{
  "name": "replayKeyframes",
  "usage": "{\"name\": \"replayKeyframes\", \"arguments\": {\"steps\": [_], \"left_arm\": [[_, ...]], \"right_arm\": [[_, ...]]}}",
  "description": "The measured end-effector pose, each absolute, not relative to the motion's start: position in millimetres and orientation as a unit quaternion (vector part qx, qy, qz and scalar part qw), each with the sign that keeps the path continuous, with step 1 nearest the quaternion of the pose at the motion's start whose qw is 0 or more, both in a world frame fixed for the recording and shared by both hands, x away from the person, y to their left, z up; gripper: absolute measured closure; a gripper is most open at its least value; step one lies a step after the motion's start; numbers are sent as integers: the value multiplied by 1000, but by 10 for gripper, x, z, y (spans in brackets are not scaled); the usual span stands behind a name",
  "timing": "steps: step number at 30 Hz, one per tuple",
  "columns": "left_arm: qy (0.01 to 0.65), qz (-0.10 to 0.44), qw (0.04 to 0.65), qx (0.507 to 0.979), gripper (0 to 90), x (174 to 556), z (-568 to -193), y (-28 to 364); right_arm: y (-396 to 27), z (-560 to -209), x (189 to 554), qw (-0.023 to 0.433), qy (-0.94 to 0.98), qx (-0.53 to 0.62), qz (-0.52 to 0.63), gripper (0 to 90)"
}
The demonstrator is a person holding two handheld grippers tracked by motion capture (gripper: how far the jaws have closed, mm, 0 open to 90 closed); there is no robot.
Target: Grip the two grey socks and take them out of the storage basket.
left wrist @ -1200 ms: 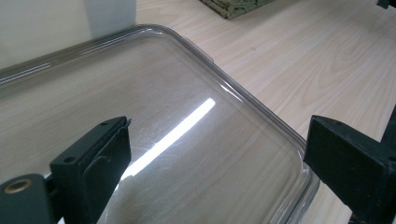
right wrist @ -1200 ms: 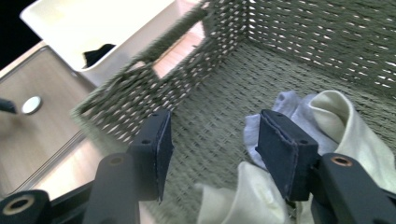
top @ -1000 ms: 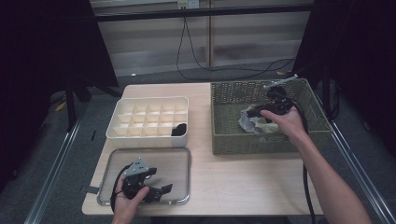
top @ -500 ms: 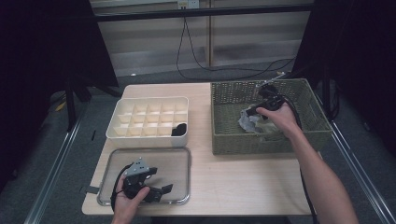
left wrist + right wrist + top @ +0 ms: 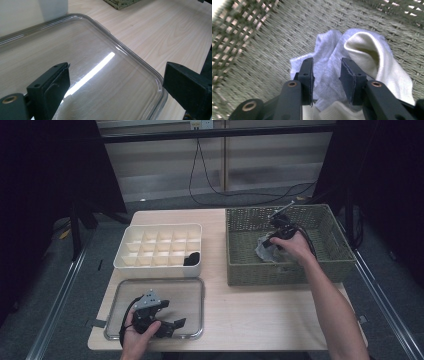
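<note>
My right gripper (image 5: pixel 325 62) is down inside the green wicker basket (image 5: pixel 280 272), over a pale grey cloth (image 5: pixel 327 75) bunched with a cream one (image 5: pixel 372 55). Its jaws have just been closing and now straddle a fold of the grey cloth with a gap left; I do not see the pads pressing it. From above, the right gripper (image 5: pixel 268 245) points at the cloth bundle (image 5: pixel 262 254) near the basket's front wall. My left gripper (image 5: pixel 172 314) rests open on a clear plastic tray (image 5: pixel 190 287) at the table's front left, nothing between its jaws (image 5: pixel 116 75).
A white compartment box (image 5: pixel 160 245) stands behind the clear tray, with a dark item (image 5: pixel 191 259) in its front right cell. Bare wooden tabletop (image 5: pixel 250 315) lies between tray and basket. Cables (image 5: pixel 210 180) run along the floor behind the table.
The right hand has gone lower and nearer the front wall inside the basket, onto the cloth bundle. The left hand and its gripper have stayed put on the tray.
</note>
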State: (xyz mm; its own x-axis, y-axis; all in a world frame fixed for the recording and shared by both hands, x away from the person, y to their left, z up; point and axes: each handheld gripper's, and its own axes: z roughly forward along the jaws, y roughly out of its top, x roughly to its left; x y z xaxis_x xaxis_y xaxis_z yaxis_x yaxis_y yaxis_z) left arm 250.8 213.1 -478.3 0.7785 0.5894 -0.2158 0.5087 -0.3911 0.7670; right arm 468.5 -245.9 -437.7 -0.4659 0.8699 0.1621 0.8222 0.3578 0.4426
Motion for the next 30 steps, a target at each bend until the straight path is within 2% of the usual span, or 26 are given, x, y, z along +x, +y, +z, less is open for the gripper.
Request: {"name": "replayKeyframes", "arguments": {"steps": [5,9,11,30], "left_arm": [[333,47,444,831,70,2514,-4783,2149],[333,49,444,830,70,2500,-4779,2155],[332,48,444,831,70,2506,-4783,2154],[337,51,444,829,70,2513,-4784,2178]], "right_arm": [[-2464,-4423,4701,55,818,532,212,680],[-2472,-4408,4694,58,815,534,216,827],[-2508,-4382,4688,63,807,543,225,856],[-2773,-4042,4466,65,749,544,372,872]]}}
